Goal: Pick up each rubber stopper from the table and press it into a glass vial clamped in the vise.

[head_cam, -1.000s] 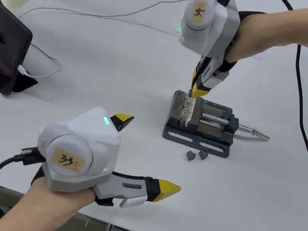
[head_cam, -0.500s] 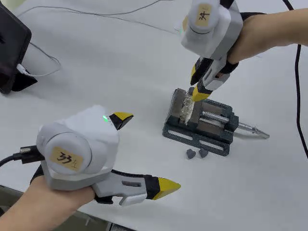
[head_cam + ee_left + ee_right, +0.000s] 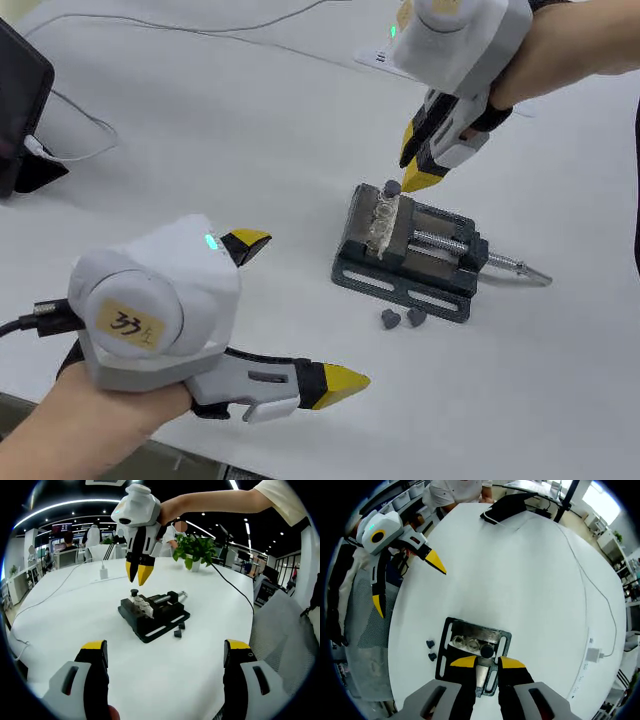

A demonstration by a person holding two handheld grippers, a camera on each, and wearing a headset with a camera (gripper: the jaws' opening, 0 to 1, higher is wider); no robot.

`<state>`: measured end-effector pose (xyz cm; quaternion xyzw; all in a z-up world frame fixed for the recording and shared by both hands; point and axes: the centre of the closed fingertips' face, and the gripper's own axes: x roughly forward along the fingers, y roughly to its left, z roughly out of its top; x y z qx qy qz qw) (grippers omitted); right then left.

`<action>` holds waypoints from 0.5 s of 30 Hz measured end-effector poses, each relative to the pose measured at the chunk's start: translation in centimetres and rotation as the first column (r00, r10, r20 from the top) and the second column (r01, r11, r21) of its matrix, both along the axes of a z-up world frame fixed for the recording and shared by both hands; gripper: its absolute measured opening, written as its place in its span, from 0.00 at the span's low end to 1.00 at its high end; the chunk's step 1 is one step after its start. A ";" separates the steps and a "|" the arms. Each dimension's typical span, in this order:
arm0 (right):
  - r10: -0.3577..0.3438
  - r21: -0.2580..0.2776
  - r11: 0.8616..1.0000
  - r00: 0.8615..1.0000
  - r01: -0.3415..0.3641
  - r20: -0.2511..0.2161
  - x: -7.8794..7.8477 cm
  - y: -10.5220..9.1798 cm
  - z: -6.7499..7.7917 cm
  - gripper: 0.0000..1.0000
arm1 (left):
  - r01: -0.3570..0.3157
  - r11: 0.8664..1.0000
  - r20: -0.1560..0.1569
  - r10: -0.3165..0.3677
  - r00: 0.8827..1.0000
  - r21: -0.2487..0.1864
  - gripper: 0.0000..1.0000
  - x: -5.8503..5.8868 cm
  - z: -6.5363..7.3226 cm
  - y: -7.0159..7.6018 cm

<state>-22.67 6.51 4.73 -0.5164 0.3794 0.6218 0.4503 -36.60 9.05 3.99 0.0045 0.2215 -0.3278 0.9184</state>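
**Stopper in vial, right tips just above**

The right gripper, jaws narrowly parted and empty, hangs just above a rubber stopper seated in a vial in the vise. The glass vials blur together. The left gripper gapes wide and holds nothing. 2 loose stoppers lie beyond its tips.

This looks like an open-plan office: long white ceiling light strips, a leafy green potted plant, a big round white table.

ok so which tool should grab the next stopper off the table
Probably right. The right tool hangs just above the black vise, and the two small grey rubber stoppers lie beside its base. The left tool is wide open but farther back.
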 end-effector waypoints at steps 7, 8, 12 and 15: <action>-0.020 0.017 1.000 0.999 0.020 -0.026 -0.2 0.2 -0.2 0.04 | -0.002 1.000 -0.002 0.002 1.000 0.000 0.96 0.1 -0.1 0.1; -0.018 0.016 1.000 0.999 0.019 -0.028 -0.2 0.2 -0.3 0.03 | -0.002 1.000 -0.003 0.002 1.000 0.001 0.96 0.1 -0.1 0.2; -0.023 0.015 1.000 0.999 0.024 -0.041 -0.2 0.4 -0.8 0.01 | -0.004 1.000 -0.009 0.004 1.000 0.002 0.96 0.0 -0.3 0.2; -0.017 0.015 1.000 0.999 0.018 -0.041 -0.4 0.4 -0.7 0.01 | -0.003 1.000 -0.013 0.003 1.000 0.000 0.96 0.0 -0.4 0.2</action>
